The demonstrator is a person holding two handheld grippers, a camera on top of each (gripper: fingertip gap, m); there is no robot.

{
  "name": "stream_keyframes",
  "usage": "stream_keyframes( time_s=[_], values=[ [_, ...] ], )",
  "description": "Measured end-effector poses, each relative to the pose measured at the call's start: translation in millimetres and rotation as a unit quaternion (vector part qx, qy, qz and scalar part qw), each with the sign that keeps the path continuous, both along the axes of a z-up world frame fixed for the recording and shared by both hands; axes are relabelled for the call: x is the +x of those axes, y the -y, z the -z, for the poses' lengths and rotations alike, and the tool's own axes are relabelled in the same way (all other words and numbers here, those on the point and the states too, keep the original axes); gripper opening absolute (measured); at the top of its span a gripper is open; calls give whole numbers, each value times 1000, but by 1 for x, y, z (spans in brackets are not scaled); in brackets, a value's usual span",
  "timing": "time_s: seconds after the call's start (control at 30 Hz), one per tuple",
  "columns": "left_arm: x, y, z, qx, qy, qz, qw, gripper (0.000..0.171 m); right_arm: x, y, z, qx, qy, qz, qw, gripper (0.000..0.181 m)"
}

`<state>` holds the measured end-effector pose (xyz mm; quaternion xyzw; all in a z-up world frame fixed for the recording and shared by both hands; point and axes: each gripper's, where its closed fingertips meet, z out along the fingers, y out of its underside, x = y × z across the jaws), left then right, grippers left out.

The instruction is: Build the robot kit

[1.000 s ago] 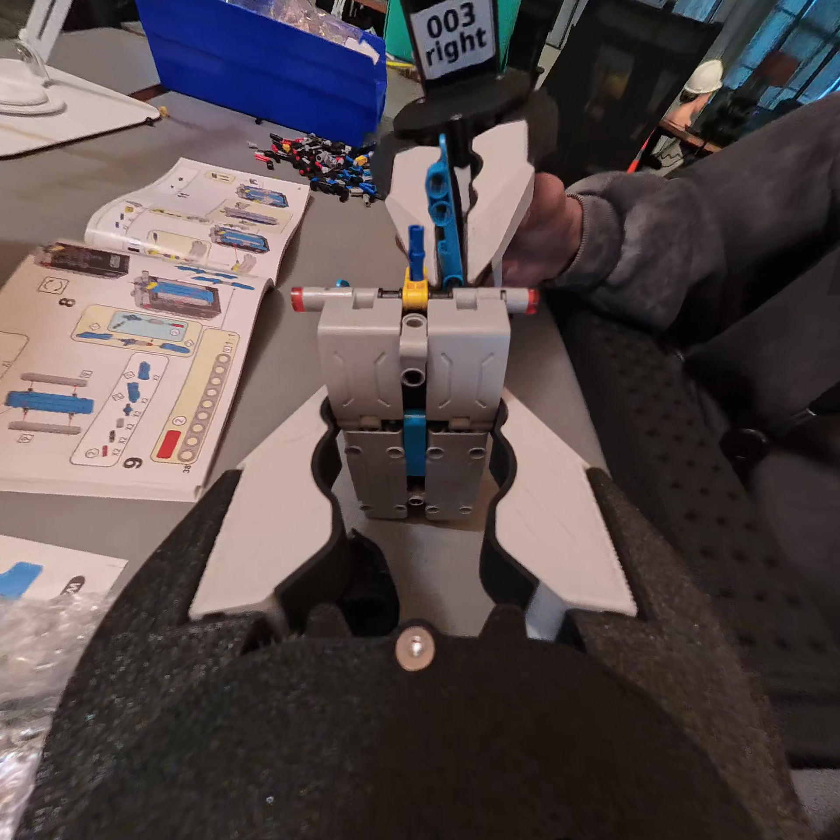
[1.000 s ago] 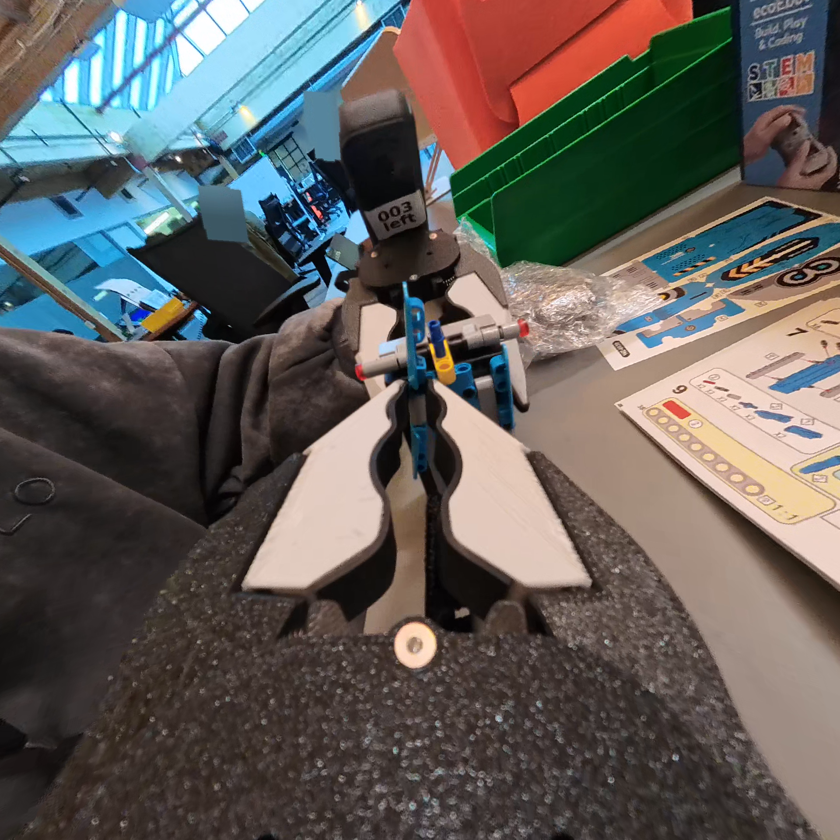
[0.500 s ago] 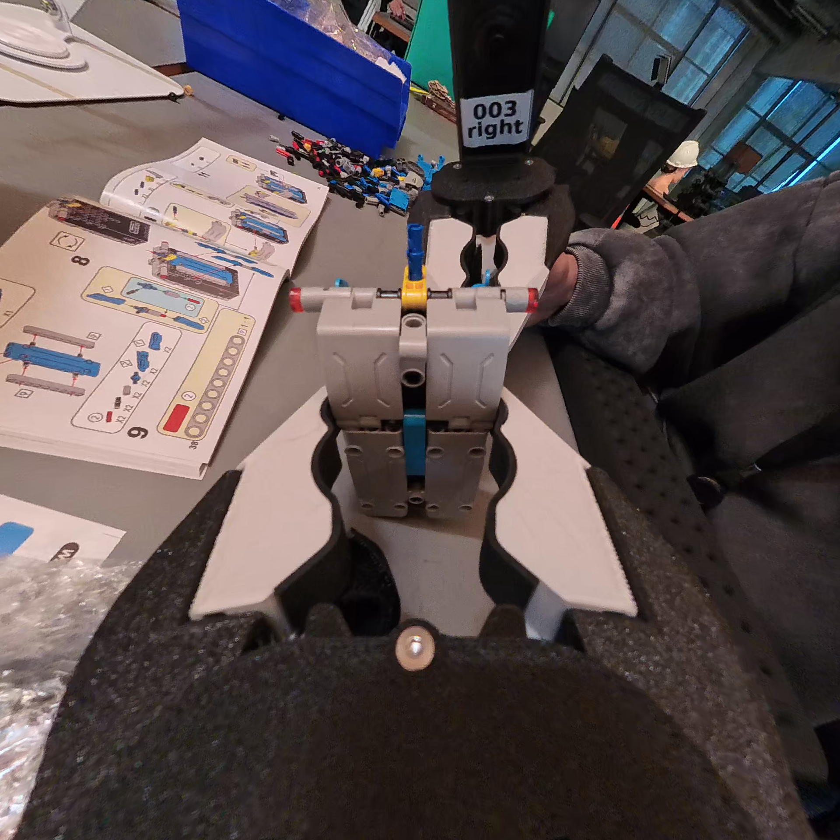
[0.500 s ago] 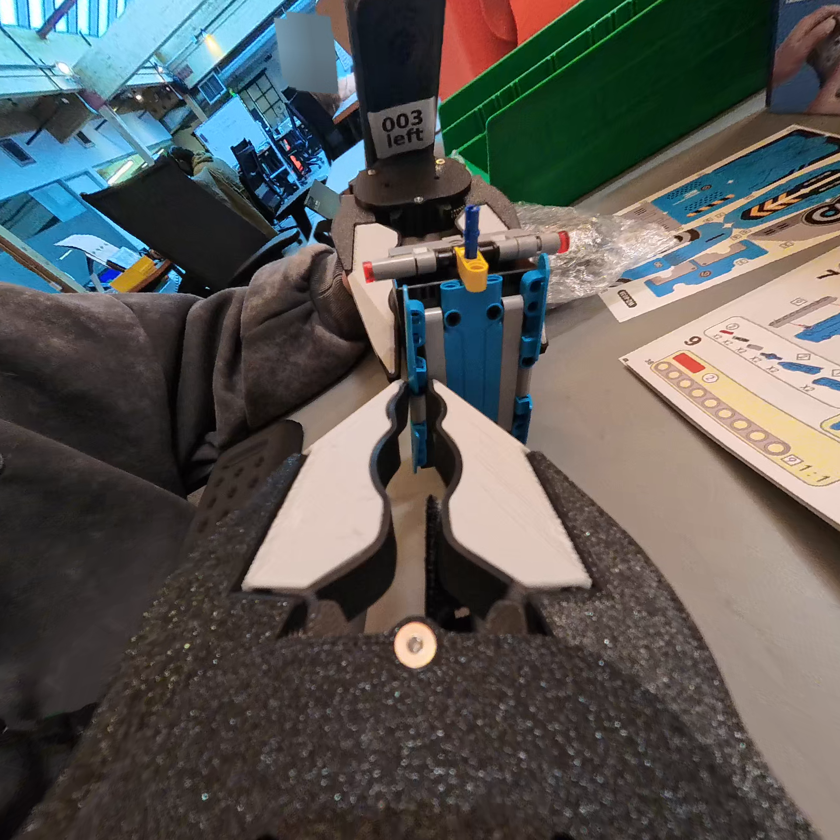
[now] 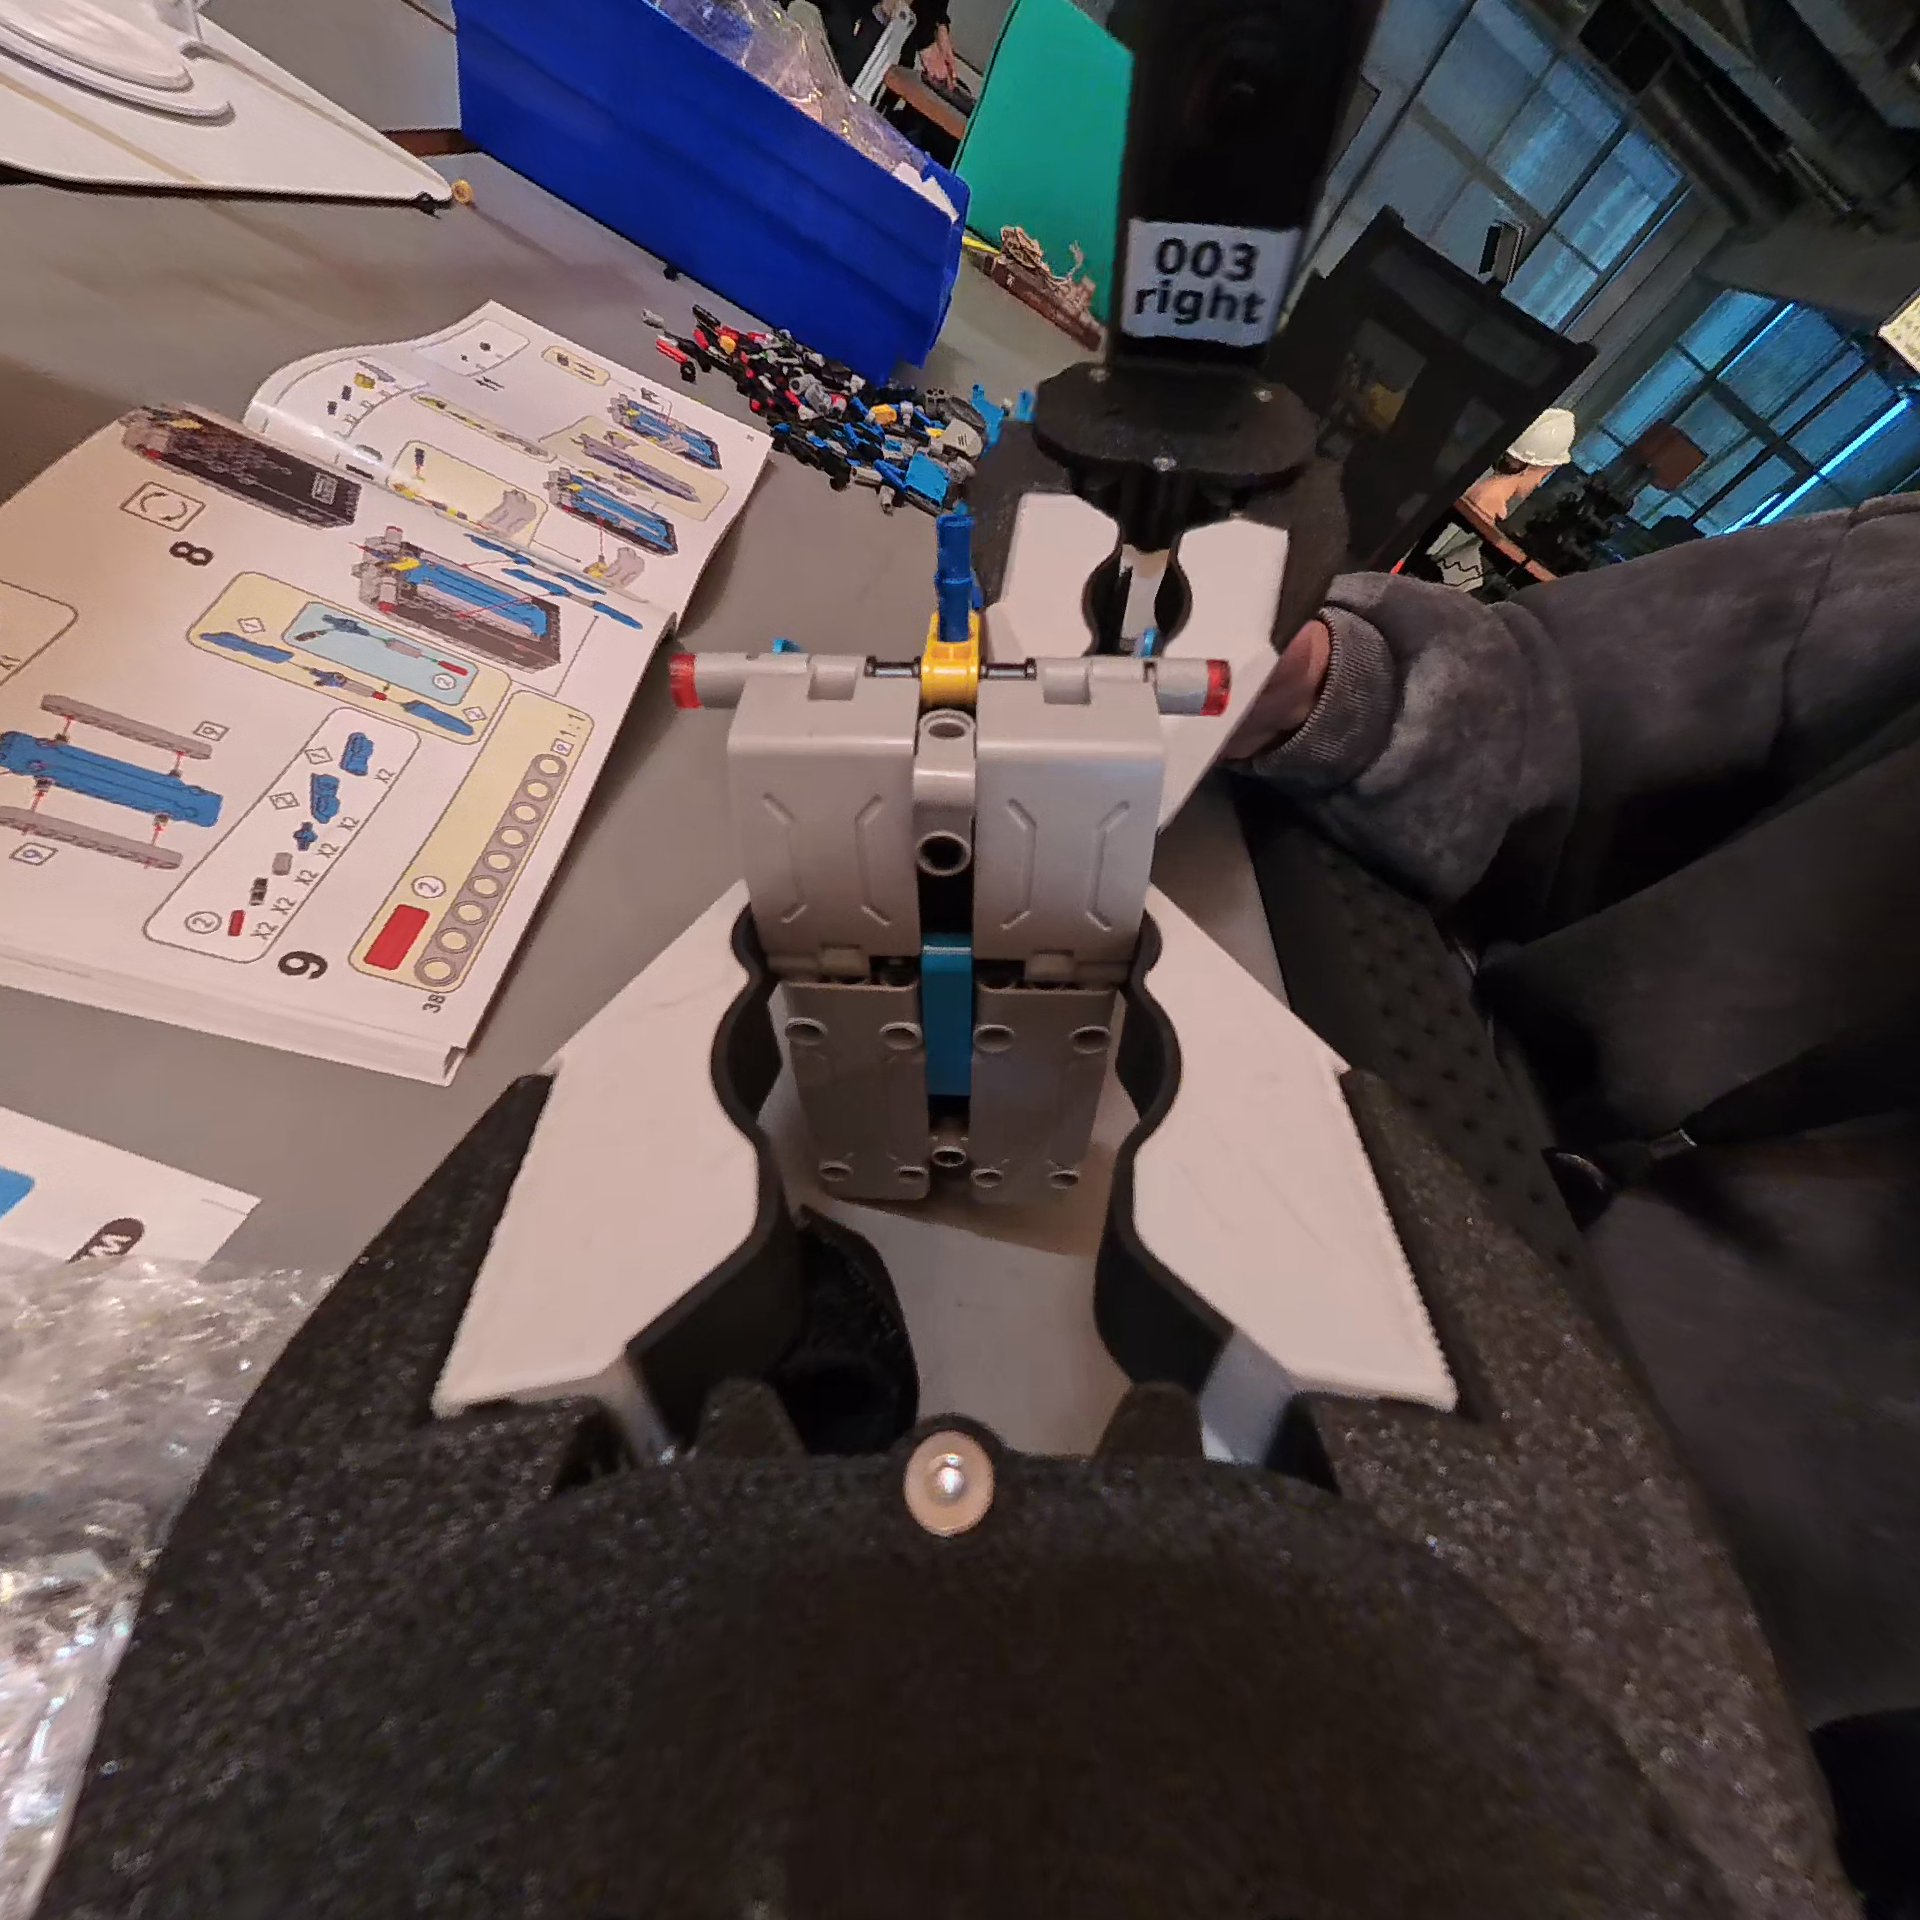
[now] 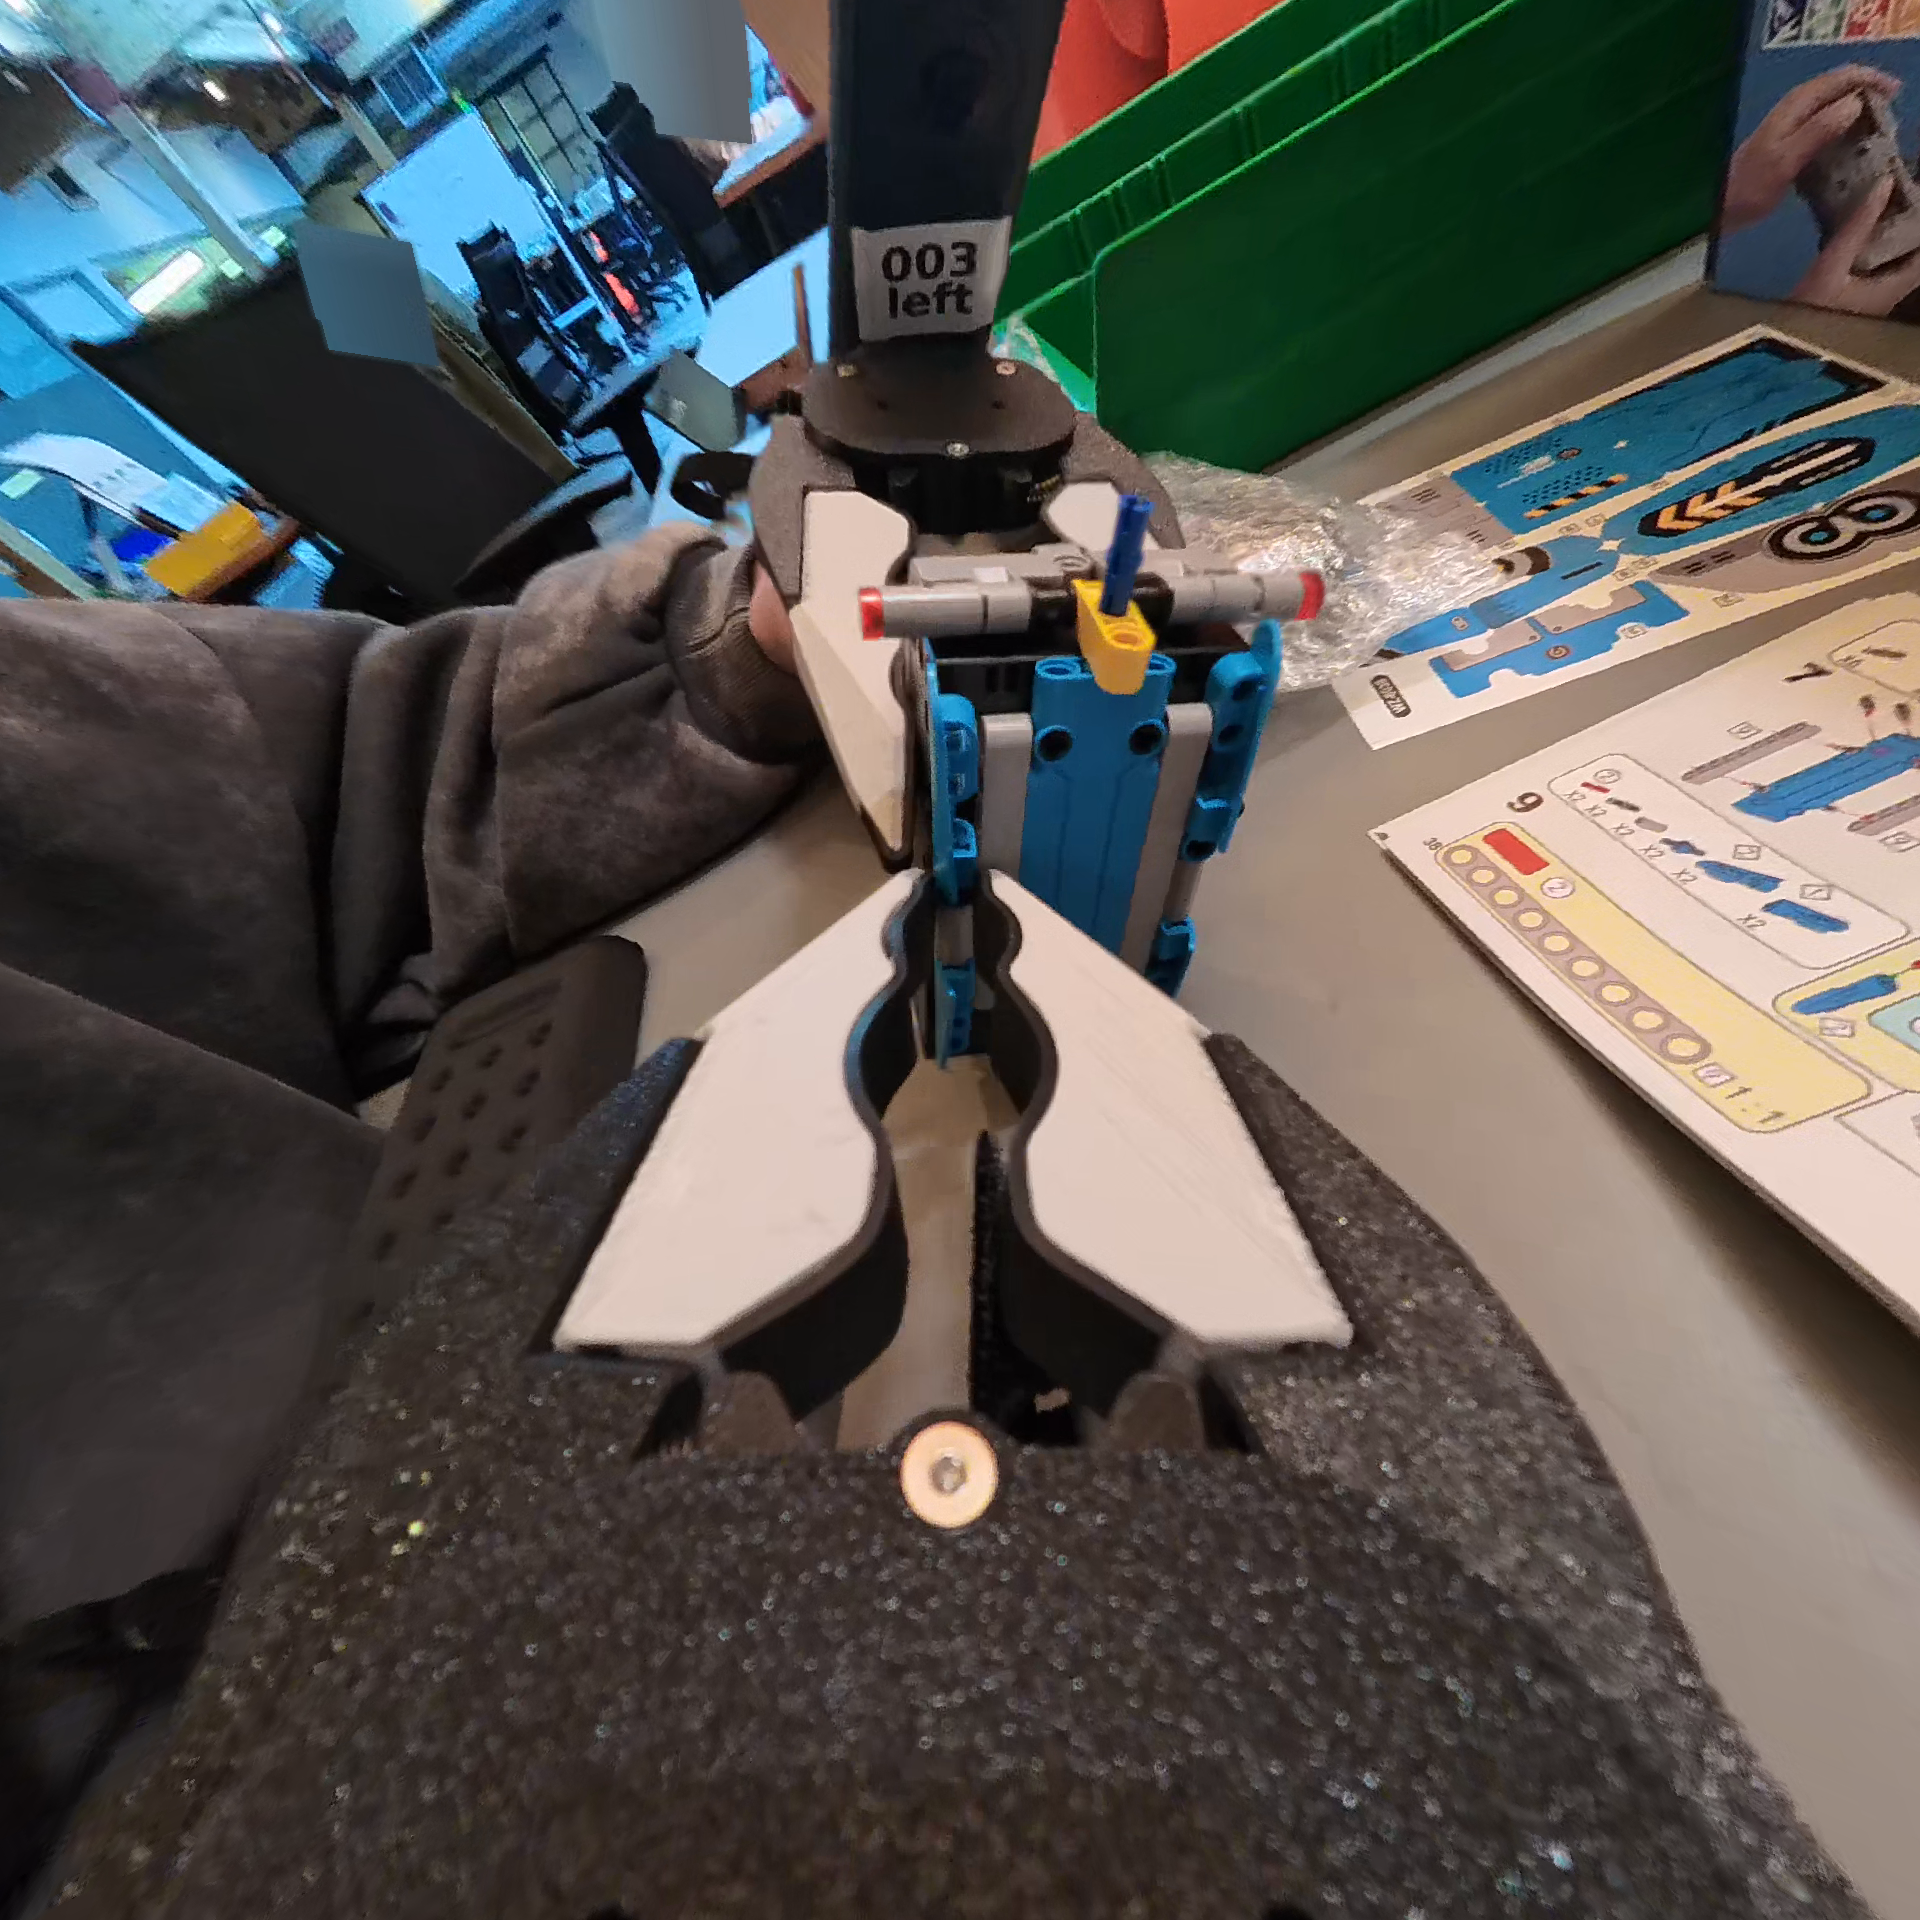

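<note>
My left gripper [image 5: 945, 987] is shut on a grey and blue brick assembly [image 5: 831, 831] and holds it upright over the table. On top of it sits an axle with red ends [image 5: 686, 681], a yellow connector [image 5: 949, 665] and a blue pin [image 5: 954, 571]. My right gripper [image 6: 951, 904] is shut on a thin blue beam [image 6: 954, 997] that lies against the left side of the assembly [image 6: 1091, 790]. In the left wrist view the right gripper [image 5: 1132, 623] stands behind the assembly's top right and the beam is mostly hidden. The left gripper [image 6: 935, 520] faces me in the right wrist view.
An open instruction booklet [image 5: 312, 675] lies on the grey table, also seen in the right wrist view [image 6: 1662, 883]. A pile of small parts [image 5: 831, 405] lies before a blue bin [image 5: 707, 156]. Green bins [image 6: 1351, 260], a plastic bag [image 6: 1299, 540] and a grey sleeve [image 5: 1558, 727] are close. Left and right tips are no more than a few centimetres apart.
My right gripper has come down with the blue beam from above the assembly's top to its side. The assembly now faces the right camera square on. My left gripper keeps its hold.
</note>
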<state>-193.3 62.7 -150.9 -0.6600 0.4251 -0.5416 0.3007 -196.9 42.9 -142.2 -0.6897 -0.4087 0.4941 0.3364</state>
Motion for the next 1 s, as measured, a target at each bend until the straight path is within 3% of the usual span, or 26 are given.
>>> stream_keyframes(
  time_s=[0.17, 0.27, 0.53, 1.0],
  values=[
    [2, -4, 1, -13, 0, -14, 1000, 65, -1, -3, -1, 31, 7, 29, 999, 6],
    [1, -6, 1, -22, 0, -22, 1000, 65, -1, -6, -2, 0, -3, 42, 999, 5],
    [-1, -3, 1, -14, -6, -13, 1000, 66, -3, -4, -2, -39, -25, 23, 999, 7],
    [-11, 9, 6, 29, -42, 20, 998, 65, -10, 7, -2, -15, -5, -6, 1000, 7]
  ],
)
